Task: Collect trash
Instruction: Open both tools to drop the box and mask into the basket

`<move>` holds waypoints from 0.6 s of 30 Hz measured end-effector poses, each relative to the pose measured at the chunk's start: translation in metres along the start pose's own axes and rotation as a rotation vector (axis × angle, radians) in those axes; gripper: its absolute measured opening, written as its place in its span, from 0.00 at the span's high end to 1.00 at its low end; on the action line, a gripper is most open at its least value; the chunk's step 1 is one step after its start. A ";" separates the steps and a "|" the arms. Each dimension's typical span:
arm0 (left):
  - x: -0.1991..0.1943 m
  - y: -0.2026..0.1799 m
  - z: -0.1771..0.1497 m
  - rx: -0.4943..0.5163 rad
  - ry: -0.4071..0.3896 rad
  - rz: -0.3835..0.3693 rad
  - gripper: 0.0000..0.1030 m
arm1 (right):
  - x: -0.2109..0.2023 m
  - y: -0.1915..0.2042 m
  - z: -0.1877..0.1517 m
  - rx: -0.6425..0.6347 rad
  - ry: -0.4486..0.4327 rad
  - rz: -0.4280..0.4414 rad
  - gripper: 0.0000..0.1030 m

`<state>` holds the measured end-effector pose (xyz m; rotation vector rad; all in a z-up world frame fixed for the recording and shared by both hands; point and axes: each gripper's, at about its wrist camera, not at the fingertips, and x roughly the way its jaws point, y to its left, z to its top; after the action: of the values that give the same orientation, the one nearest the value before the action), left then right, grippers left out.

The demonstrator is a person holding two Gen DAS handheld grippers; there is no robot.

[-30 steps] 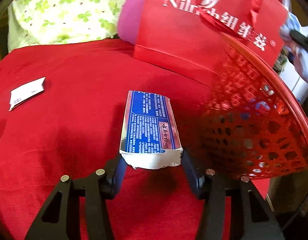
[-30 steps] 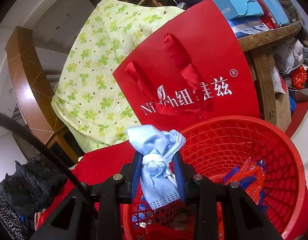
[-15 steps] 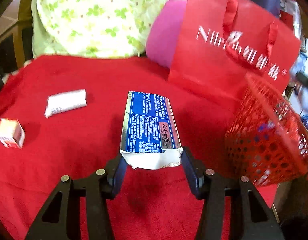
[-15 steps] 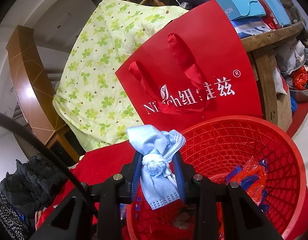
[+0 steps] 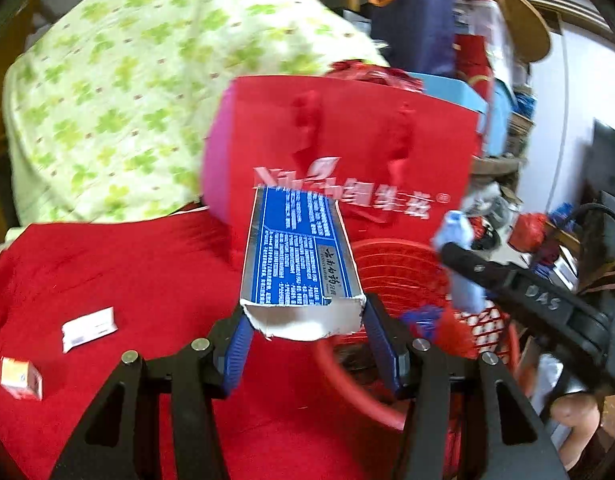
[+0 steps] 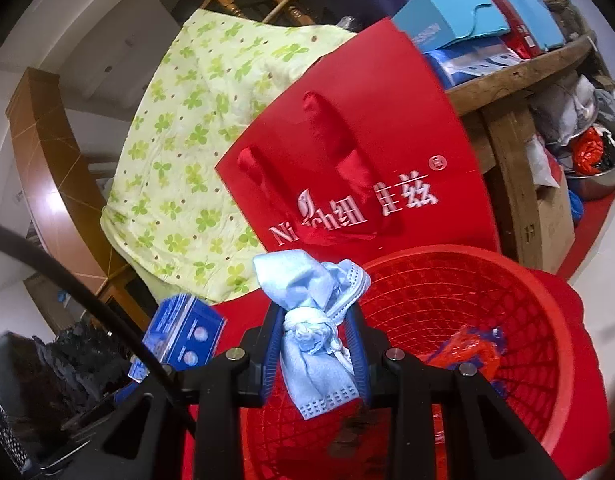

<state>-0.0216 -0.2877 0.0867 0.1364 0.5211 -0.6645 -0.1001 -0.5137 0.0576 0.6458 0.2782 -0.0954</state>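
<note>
On the red-covered tabletop [image 5: 107, 272], at far left of the left wrist view, lie a small orange-and-white box [image 5: 21, 378] and, just to its right, a white paper scrap [image 5: 89, 328]; the two are near each other but apart. At centre, the left hand-held gripper [image 5: 303, 334] is clenched on the torn near end of a blue printed carton [image 5: 299, 264], whose length runs forward from between the blue-padded fingers [image 5: 235, 346], raised off the cloth. Behind the carton stands a red paper bag [image 5: 347, 144], with a green clover-print quilt [image 5: 119, 104] at upper left. To the right, partly under the carton's right side, sits the red mesh basket [image 5: 391, 256]. Farther right, the right hand-held gripper [image 5: 453, 240] enters the view above the basket.

In the right wrist view, the blue carton [image 6: 183, 328] shows at lower left. At centre, the right hand-held gripper [image 6: 317, 334] grasps a knotted light-blue face mask [image 6: 311, 320] between its fingers, held over the near left rim of the red mesh basket [image 6: 467, 304]. Inside the basket, to the right, lies a red-and-blue wrapper [image 6: 467, 346].
</note>
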 end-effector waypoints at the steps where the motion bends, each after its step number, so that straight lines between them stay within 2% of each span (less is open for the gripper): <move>1: 0.005 -0.008 0.003 0.015 0.005 -0.020 0.45 | -0.001 -0.004 0.002 0.013 0.000 -0.005 0.67; 3: 0.008 -0.020 0.003 0.030 0.018 -0.043 0.40 | -0.002 -0.012 0.004 0.049 0.009 -0.009 0.64; 4: 0.012 -0.026 0.003 0.038 0.027 -0.050 0.33 | -0.002 -0.016 0.005 0.072 0.016 -0.008 0.50; 5: 0.016 -0.029 0.003 0.042 0.028 -0.049 0.30 | -0.003 -0.020 0.006 0.092 0.013 -0.009 0.30; 6: 0.016 -0.031 0.002 0.045 0.027 -0.049 0.30 | -0.006 -0.024 0.007 0.115 -0.004 -0.011 0.27; 12: 0.011 -0.013 -0.009 0.007 0.027 -0.023 0.30 | -0.015 -0.022 0.011 0.093 -0.057 -0.022 0.27; 18: -0.005 0.036 -0.042 -0.055 0.050 0.076 0.30 | -0.016 0.008 0.004 -0.006 -0.099 -0.008 0.28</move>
<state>-0.0201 -0.2446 0.0511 0.1205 0.5792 -0.5731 -0.1132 -0.5098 0.0702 0.6319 0.1854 -0.1341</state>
